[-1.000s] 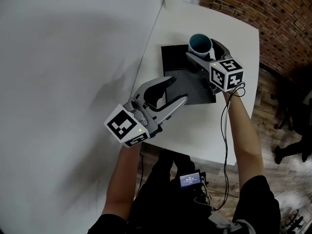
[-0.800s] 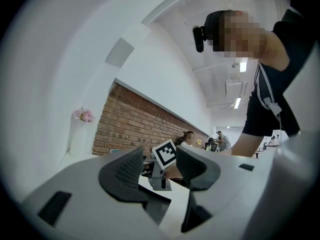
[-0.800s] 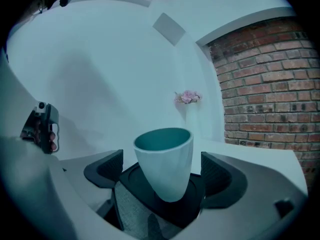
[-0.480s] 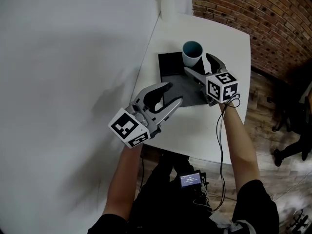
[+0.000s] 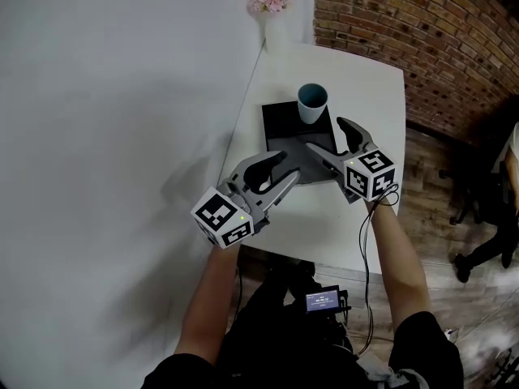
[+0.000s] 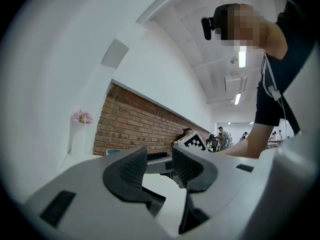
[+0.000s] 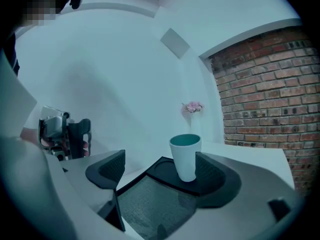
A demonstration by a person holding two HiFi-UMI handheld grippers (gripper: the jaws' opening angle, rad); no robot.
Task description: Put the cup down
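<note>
The cup (image 5: pixel 313 102), pale outside and teal inside, stands upright and free on the far part of a black tray (image 5: pixel 280 124). My right gripper (image 5: pixel 326 134) is open and hovers nearer to me than the cup, not touching it. In the right gripper view the cup (image 7: pixel 186 156) rises beyond the right gripper (image 7: pixel 160 170), whose jaws stand wide with nothing between them. My left gripper (image 5: pixel 288 164) hangs over the table's near left part; its jaws have just been closing. In the left gripper view the left gripper (image 6: pixel 159 164) still shows a narrow gap with nothing in it.
The white table (image 5: pixel 369 87) runs along a white wall at the left. A brick wall (image 5: pixel 422 31) rises at the far right. A white vase of pink flowers (image 5: pixel 274 13) stands at the table's far corner. A grey mat (image 5: pixel 312 159) adjoins the tray.
The right gripper has drawn back from the cup towards me and risen a little; the cup stays on the tray. The left gripper's jaws have narrowed.
</note>
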